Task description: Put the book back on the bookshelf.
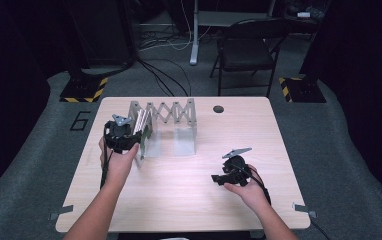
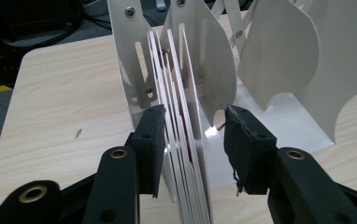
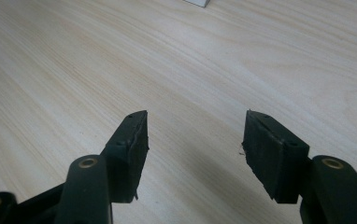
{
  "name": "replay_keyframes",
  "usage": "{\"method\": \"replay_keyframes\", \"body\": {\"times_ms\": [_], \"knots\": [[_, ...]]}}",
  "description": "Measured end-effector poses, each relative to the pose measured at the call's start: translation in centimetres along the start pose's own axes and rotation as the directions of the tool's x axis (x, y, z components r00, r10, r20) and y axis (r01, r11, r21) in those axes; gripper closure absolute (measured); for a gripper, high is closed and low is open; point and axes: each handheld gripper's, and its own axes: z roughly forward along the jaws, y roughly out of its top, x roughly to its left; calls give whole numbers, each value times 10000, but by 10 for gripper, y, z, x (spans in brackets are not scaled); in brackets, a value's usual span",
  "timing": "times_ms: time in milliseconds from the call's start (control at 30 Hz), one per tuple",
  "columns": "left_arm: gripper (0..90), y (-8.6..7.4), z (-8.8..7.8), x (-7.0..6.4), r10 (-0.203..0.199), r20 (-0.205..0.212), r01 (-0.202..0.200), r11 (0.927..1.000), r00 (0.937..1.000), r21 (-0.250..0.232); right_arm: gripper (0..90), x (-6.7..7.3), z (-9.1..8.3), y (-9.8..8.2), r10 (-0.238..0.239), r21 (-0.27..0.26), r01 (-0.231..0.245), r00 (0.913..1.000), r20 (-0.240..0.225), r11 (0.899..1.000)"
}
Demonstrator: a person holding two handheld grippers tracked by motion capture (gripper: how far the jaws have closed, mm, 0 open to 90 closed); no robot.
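A white metal accordion rack [image 1: 165, 116] stands at the back left of the wooden table [image 1: 189, 200], with its dividers spread toward the right. At its left end several thin white plates [image 2: 186, 158] are bunched upright. My left gripper [image 1: 138, 144] [image 2: 194, 116] is open and straddles this bunch; the left pad [image 2: 152, 140] lies against the outer plate, while the right pad [image 2: 244, 144] stands apart from it. My right gripper [image 1: 218, 179] [image 3: 195, 122] hovers low over bare wood at the front right, open, with nothing between its jaws.
A round cable hole [image 1: 218, 109] lies in the table near the back edge. Beyond the table stand a dark folding chair [image 1: 249, 50] and loose cables on the floor. A white corner of the rack [image 3: 196, 2] shows at the top of the right gripper view.
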Motion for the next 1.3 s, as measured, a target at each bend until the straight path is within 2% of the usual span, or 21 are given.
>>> {"method": "replay_keyframes", "body": {"times_ms": [33, 133, 300, 533, 633, 833, 1300], "knots": [[588, 0, -1, -1, -39, 84, 39, 10000, 10000, -5, 403, 0, 0, 0, 18, -6, -18, 10000, 17, 10000], [587, 1, -6, -2, 200, 223, -205, 9996, 9995, 193, 403, 1, 0, -1, 67, -14, -67, 10000, 37, 10000], [584, 3, -12, -3, 259, 408, -267, 9995, 9988, 175, 403, 0, 1, -1, -53, 29, 53, 10000, 36, 10000], [574, 2, -19, -3, 398, 758, -421, 9987, 9963, 296, 403, -1, 2, -2, 82, 23, -82, 9999, 67, 10000], [560, 0, -24, -3, 343, 1092, -387, 9985, 9934, 383, 403, -2, 2, -2, 71, 12, -71, 10000, 55, 10000], [548, -2, -37, -5, 377, 1434, -406, 9990, 9889, 175, 403, -1, 2, -2, 47, 18, -47, 10000, 49, 10000], [523, -14, -59, -7, 727, 1881, -748, 9972, 9795, 45, 401, -1, 1, -3, 59, 15, -59, 9999, 102, 10000]]}}
